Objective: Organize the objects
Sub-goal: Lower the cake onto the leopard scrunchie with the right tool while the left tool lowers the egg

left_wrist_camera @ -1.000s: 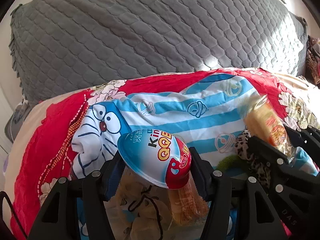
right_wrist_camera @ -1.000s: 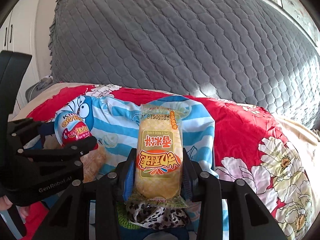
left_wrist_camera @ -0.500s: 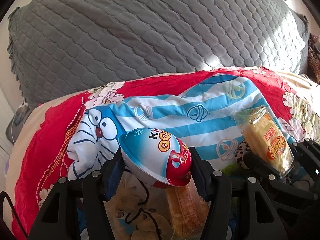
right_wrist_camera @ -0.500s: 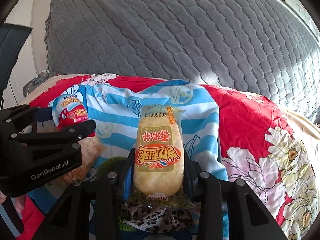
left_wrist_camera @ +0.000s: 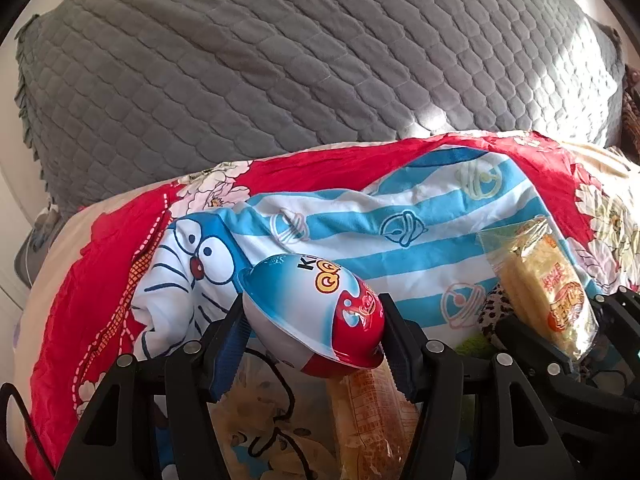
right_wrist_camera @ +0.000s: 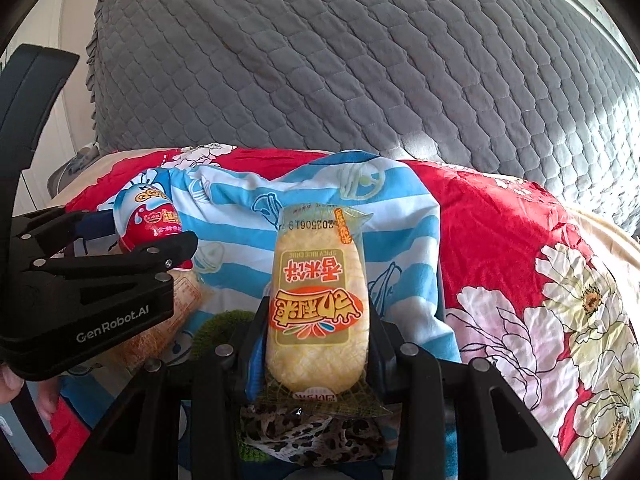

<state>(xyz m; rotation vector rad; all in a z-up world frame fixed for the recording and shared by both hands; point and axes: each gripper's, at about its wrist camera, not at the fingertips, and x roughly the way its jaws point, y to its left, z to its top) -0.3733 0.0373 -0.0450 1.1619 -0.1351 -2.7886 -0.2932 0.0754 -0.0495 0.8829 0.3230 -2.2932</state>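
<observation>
My left gripper is shut on a blue, white and red Kinder egg, held above the bed. The egg also shows at the left of the right wrist view. My right gripper is shut on a yellow rice-cracker packet, held upright. The packet shows at the right of the left wrist view. The two grippers are side by side, left one to the left.
A blue-striped Doraemon cloth lies on a red floral bedsheet. A grey quilted headboard cushion rises behind. Another orange snack packet, a leopard-print item and a green item lie below the grippers.
Both grippers have risen and tilted slightly with their items still held. The right gripper's packet has shifted lower and clearer in the left wrist view.
</observation>
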